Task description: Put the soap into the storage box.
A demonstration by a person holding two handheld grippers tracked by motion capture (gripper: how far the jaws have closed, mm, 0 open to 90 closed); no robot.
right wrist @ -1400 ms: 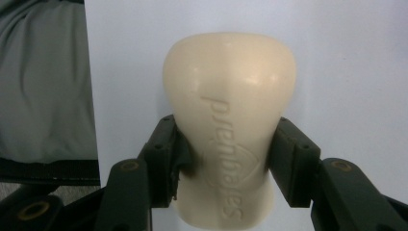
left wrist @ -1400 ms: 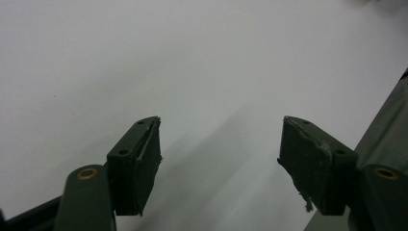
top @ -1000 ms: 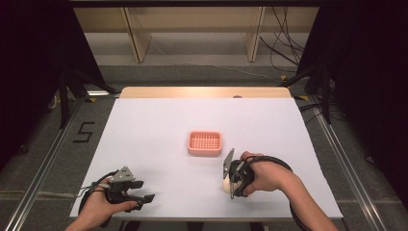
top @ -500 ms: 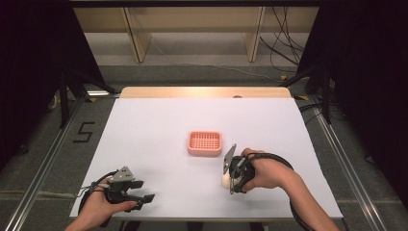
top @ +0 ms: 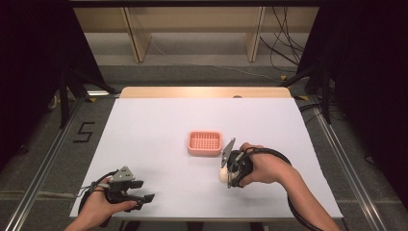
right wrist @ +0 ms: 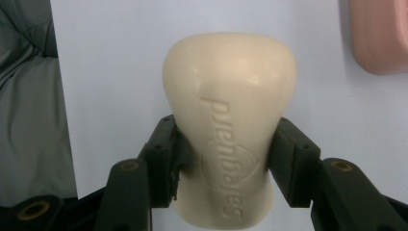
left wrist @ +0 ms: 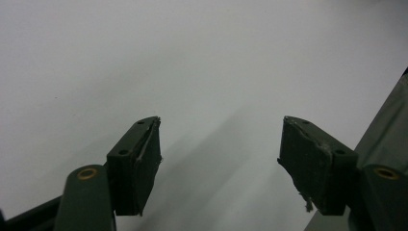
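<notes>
Soap bar (right wrist: 229, 125) sits btwn right gripper (right wrist: 226, 159) jaws, clamped at its waist, rounded end sticking out past the tips, w/ the pink dish (top: 205, 143) just beside. Left gripper (left wrist: 219, 159) jaws wide apart, nothing btwn them, over bare table (top: 159, 125).

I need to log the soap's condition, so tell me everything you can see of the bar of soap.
The bar of soap is cream-coloured, smooth and waxy-looking, with rounded corners and a waisted middle. A brand name and a shield outline are pressed into its face. It looks whole and unworn. The right gripper is shut on its narrow waist, one black pad on each side, rounded end pointing away. It sits just above the white table, near the pink soap dish.
</notes>
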